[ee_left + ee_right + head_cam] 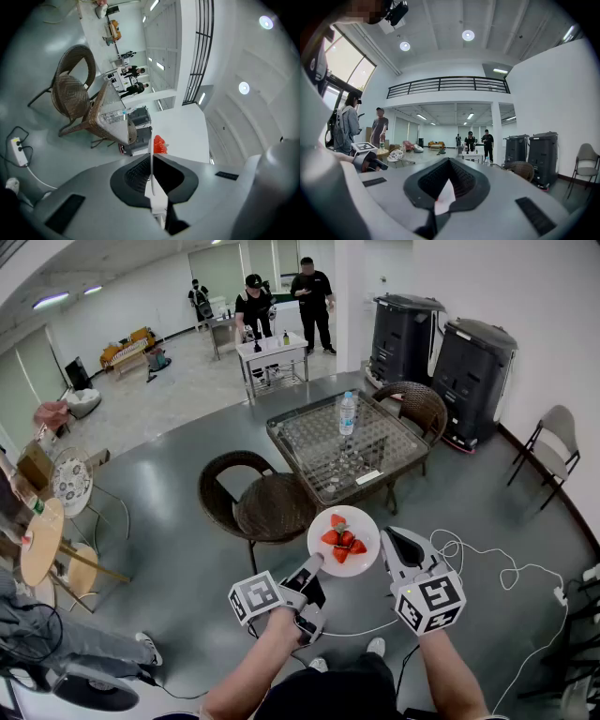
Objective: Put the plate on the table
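Observation:
A white plate (361, 526) with red strawberries (341, 538) hangs in the air just short of the glass-topped wicker table (314, 460). My left gripper (316, 564) is shut on the plate's near-left rim, and my right gripper (383, 547) is shut on its right rim. In the left gripper view the plate (151, 157) stands edge-on between the jaws of the left gripper (153, 174), with a strawberry (160, 144) beyond it. In the right gripper view a white sliver of plate (443, 198) sits in the closed jaws of the right gripper (446, 188).
A water bottle (347, 413) stands on the table. Wicker chairs (262, 502) flank it on the near left and far right (419, 405). White cables (497, 570) trail over the floor at right. Two dark machines (441, 343) line the wall. People stand at the back.

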Demonstrator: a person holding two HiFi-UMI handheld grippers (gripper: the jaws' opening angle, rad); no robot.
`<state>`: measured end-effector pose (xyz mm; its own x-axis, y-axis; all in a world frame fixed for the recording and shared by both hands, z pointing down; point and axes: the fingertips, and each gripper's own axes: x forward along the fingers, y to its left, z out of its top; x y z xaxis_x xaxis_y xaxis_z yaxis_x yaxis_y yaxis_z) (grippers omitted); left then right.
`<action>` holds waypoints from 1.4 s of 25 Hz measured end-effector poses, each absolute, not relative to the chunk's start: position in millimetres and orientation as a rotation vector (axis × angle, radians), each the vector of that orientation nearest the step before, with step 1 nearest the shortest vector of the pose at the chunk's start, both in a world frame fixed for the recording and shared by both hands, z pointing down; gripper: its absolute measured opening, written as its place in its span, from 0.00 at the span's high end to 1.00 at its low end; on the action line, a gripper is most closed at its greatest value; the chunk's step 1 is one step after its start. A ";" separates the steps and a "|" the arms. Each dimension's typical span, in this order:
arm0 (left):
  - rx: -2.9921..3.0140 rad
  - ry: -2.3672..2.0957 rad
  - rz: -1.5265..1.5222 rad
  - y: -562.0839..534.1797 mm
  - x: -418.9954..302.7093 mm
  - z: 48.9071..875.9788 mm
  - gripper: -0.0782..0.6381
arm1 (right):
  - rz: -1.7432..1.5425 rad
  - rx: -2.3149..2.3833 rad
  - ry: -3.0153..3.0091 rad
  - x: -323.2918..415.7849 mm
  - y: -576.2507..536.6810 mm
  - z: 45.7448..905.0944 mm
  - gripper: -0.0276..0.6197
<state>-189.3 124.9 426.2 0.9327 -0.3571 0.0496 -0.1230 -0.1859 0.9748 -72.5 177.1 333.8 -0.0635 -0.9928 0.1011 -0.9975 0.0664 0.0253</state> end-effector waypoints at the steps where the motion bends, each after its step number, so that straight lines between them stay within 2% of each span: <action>1: 1.757 -0.362 -0.219 125.7 -189.3 425.6 0.87 | 0.087 2.091 -2.225 -71.8 178.2 333.6 0.95; 19: 1.759 -0.408 -0.216 125.1 -164.5 436.3 0.87 | 0.109 2.090 -2.263 -37.8 177.1 339.2 0.95; 35: 1.713 -0.541 -0.330 122.8 -52.4 436.6 0.87 | 0.092 1.885 -2.404 74.9 159.4 344.0 0.95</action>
<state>-52.4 122.8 436.6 0.8493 -0.5227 0.0740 -0.1728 -0.1429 0.9745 74.9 159.4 344.0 -0.2373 -0.9659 0.1038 -0.9710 0.2392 0.0055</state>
